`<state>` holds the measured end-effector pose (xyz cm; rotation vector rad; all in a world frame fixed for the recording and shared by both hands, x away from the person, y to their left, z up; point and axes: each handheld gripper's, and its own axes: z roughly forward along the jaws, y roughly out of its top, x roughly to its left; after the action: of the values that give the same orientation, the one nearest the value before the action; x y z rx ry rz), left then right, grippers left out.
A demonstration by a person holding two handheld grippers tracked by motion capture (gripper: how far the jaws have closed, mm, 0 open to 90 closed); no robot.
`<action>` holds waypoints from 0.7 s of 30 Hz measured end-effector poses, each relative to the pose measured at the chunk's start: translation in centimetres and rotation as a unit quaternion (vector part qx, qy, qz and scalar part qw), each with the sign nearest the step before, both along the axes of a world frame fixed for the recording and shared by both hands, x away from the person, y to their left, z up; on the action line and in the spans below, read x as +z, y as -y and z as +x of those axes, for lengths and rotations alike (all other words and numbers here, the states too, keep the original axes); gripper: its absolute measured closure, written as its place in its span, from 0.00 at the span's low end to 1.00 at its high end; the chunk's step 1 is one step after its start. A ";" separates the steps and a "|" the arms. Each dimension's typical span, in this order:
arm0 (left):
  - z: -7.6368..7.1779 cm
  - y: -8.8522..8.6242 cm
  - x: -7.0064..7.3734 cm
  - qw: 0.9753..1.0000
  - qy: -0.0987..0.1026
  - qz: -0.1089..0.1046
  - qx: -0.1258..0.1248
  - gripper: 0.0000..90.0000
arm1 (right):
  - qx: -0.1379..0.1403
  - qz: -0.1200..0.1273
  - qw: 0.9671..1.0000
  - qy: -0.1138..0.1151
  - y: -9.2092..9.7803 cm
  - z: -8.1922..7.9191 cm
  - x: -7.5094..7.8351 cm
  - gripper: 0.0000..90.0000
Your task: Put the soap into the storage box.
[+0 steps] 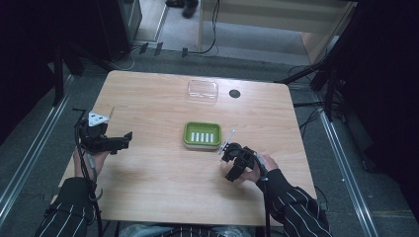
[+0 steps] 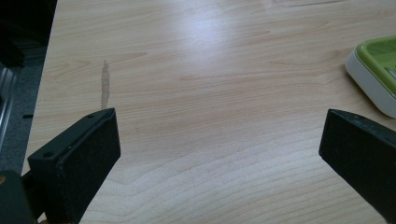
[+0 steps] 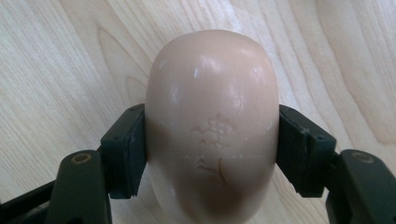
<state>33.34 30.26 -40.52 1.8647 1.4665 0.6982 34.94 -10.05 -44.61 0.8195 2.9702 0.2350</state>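
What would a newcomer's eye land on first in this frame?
Probably the pale bar of soap clamped between the right gripper's jaws, huge in the right gripper view. Next, the bright green soap dish at the middle of the wooden table, just beyond that gripper. The left gripper hangs open and empty near the table's left edge, and a clear lid lies by the far edge.

The bar of soap [image 3: 212, 126] runs off the bottom edge of the right gripper view, its stamped marking too worn to read. The green soap dish [image 2: 376, 72] is cut off at the left gripper view's right edge.
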 end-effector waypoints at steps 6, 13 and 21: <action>0.0 0.0 0.0 1.000 -0.001 0.001 -0.001 0.00 | -0.012 0.003 1.000 0.004 0.9 0.5 0.4 0.38; 0.0 0.0 0.0 1.000 -0.001 0.001 -0.001 0.00 | -0.023 0.005 1.000 0.004 1.7 0.9 0.9 0.38; 0.0 0.1 0.0 1.000 0.000 0.001 -0.002 0.00 | -0.029 0.010 0.999 0.013 2.4 1.4 1.4 0.38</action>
<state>33.31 30.20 -40.50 1.8685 1.4633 0.6985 36.37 -12.47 -43.16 0.8954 2.9203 0.2712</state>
